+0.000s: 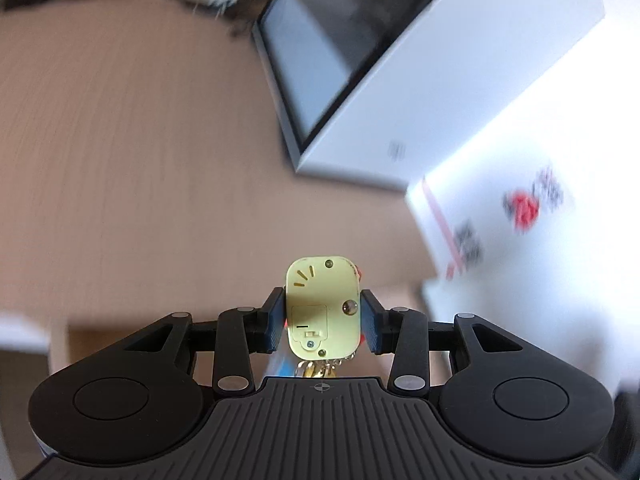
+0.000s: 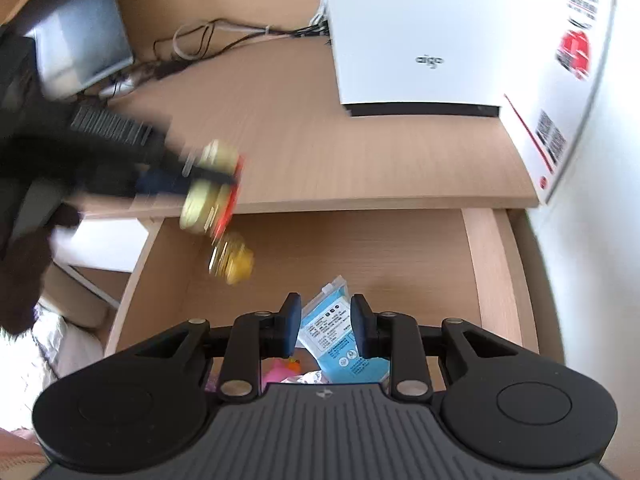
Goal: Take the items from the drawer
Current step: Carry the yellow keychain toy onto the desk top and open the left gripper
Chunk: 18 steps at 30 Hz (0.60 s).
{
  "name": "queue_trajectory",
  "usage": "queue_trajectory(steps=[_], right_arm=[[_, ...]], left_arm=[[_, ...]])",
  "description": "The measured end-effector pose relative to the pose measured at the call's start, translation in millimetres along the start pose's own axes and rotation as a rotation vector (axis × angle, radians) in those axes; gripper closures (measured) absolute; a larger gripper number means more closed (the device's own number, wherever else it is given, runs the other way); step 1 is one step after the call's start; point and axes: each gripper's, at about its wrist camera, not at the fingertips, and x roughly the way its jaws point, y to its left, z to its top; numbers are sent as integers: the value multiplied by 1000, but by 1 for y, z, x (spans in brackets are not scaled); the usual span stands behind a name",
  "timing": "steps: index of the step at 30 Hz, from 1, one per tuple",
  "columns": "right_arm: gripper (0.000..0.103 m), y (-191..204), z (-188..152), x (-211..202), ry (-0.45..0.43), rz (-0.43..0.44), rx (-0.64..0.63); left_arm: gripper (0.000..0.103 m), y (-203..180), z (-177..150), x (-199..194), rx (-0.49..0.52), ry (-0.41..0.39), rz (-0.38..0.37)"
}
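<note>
The left hand-held gripper (image 1: 323,318) is clamped on a yellow toy (image 1: 322,307), held over the worktop (image 1: 140,160) near its front edge. The right hand-held gripper (image 2: 325,328) hangs released above the open drawer (image 2: 484,264), where a blue packet (image 2: 340,344) lies near the front.

Light: bright daylight, strongest at the right, where the white box (image 1: 532,168) glares to near blank.
Blur, left wrist: desk (image 1: 132,168) and box smeared; the yellow toy (image 1: 322,308) is sharp.
Blur, right wrist: left gripper (image 2: 208,178) streaked.
Edges: fisheye bending, dark corners.
</note>
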Motion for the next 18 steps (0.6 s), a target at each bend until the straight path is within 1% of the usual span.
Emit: queue_trajectory(steps=[2,4,7,8,10,11,12,13,15,18], right_arm=[[77,1,0,4,-3,-26,-13],[77,0,-2,7,-3,-37,-2],[77,-5,-6,9,-8,-35,21],[77,-7,-8,7,-8,-38,25],[77,-11,-10,9,-1,-49,36],[77,-14,-13,3,2,-52,42],[77,-16,-14,4,7,-54,48],[77,-18,-15,4,9,-56,51],[77,-21,-16,6,13,-63,51],[77,-25,-18,11,17,-71,50]], left_arm=[[60,-4,20,14,1,-20,5],[60,-6,33,29,-3,-31,14],[60,-5,42,52,-14,-44,15],[60,-5,44,60,-9,-37,28],[61,-7,43,76,31,-11,87],[60,-9,41,82,60,-4,127],[60,-9,40,85,85,-13,159],[60,-10,38,86,105,-31,181],[61,-11,35,83,131,-61,201],[61,-14,31,76,179,-79,249]])
